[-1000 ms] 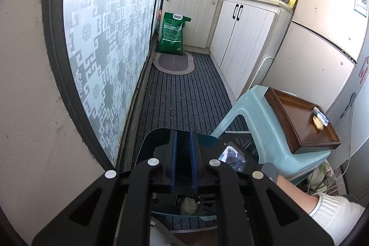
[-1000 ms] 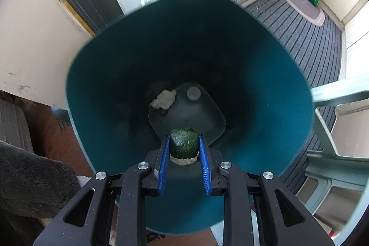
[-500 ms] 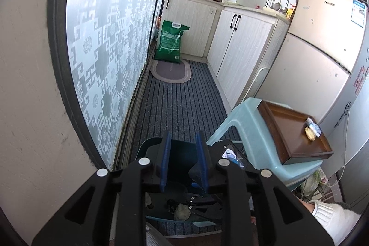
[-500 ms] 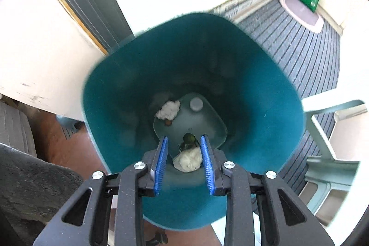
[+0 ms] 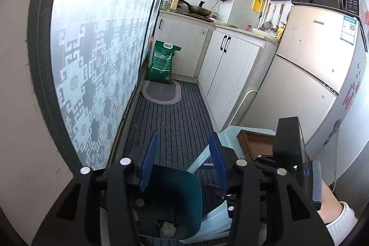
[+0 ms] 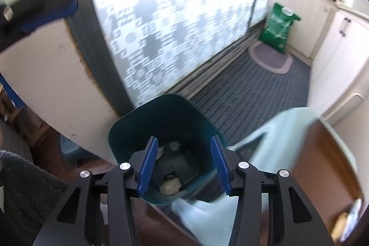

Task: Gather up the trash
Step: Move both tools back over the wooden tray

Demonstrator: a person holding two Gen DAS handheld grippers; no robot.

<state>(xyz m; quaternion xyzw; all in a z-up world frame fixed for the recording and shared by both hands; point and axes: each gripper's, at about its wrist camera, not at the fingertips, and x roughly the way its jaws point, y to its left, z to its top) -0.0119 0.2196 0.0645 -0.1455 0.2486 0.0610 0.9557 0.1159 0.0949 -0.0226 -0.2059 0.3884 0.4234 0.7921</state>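
Right wrist view showed your right gripper (image 6: 183, 164) with its blue pads spread wide and nothing between them, above the teal bin (image 6: 166, 121). Pale crumpled trash (image 6: 170, 185) lay at the bin's bottom. Your left gripper (image 5: 182, 161) was likewise spread apart and empty, above the same bin (image 5: 182, 197), beside the light-blue stool (image 5: 227, 137) carrying a brown tray (image 5: 256, 142).
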